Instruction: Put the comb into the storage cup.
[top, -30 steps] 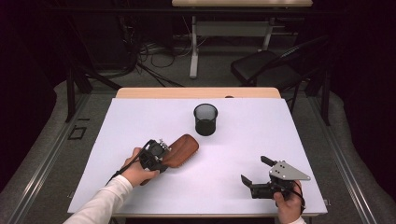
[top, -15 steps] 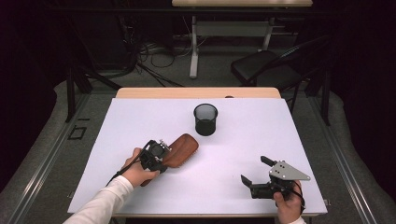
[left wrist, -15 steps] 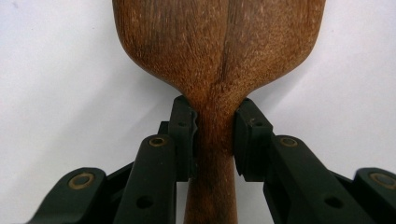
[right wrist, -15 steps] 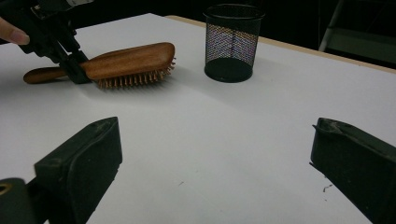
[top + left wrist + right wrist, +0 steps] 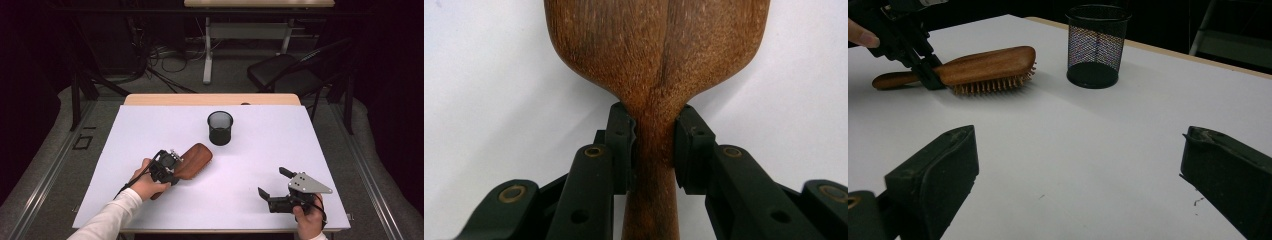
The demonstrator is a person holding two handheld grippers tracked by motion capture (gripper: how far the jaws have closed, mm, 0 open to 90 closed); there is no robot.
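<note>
The left gripper (image 5: 655, 137) held the brush (image 5: 192, 161) by its neck, jaws clamped on the wood, bristles down on the counter (image 5: 150, 130) near the cup (image 5: 220, 128). The right gripper (image 5: 275, 186) rested with jaws wide. Lifting called for a firm, level grip.

The wooden hairbrush (image 5: 192, 161) is reddish brown. The mesh pen cup (image 5: 220, 128) is black. The table (image 5: 300, 145) is white. Both grippers are black.
</note>
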